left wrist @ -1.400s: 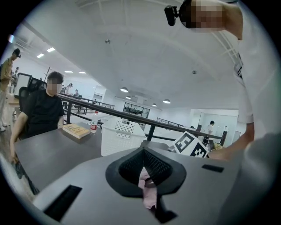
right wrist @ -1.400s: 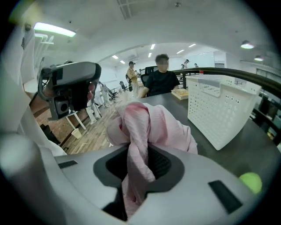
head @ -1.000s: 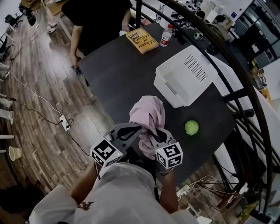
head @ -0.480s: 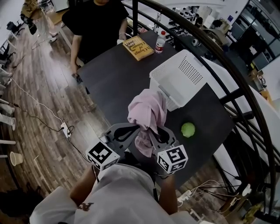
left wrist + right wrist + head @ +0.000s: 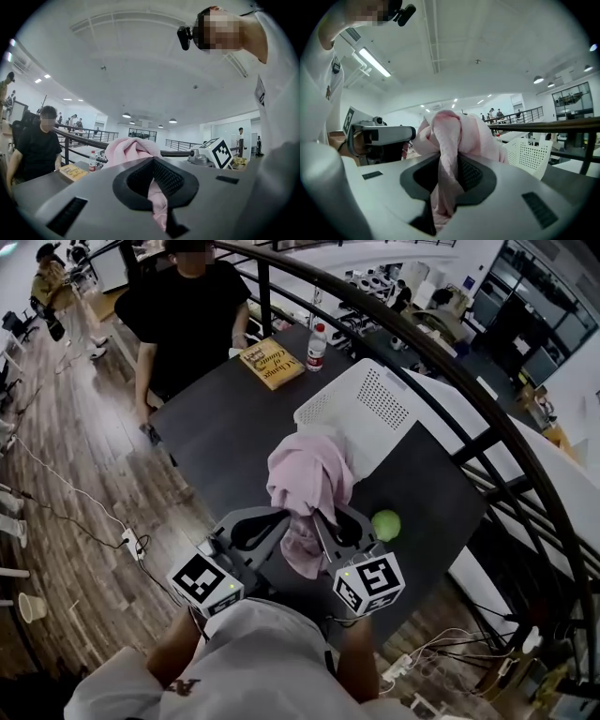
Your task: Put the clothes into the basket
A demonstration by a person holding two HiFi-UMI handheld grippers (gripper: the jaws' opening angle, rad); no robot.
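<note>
A pink cloth is held by both grippers at once. The left gripper is closed on it, and in the left gripper view a thin pink fold is seen pinched between the jaws, with the bulk of the fabric bunched just ahead of and above the tips. The right gripper is likewise clamped on the cloth, and in its own view a twisted strand is seen running down through the jaws and hanging below them. The two grippers are set close together, tips converging on the same bundle, the left gripper's marker cube being visible from the right gripper's side and the reverse. A loose tail of fabric is seen hanging between the two grippers.

The cloth is not yet in the basket. The white basket is found ahead of the right gripper and slightly to its right, standing on the dark table, and from above its near corner is overlapped by the bundle. A green ball is seen on the table just to the right of the right gripper. Well ahead of both grippers, at the table's far edge, a book and a bottle are placed side by side. A person in black is seen standing beyond the book.
</note>
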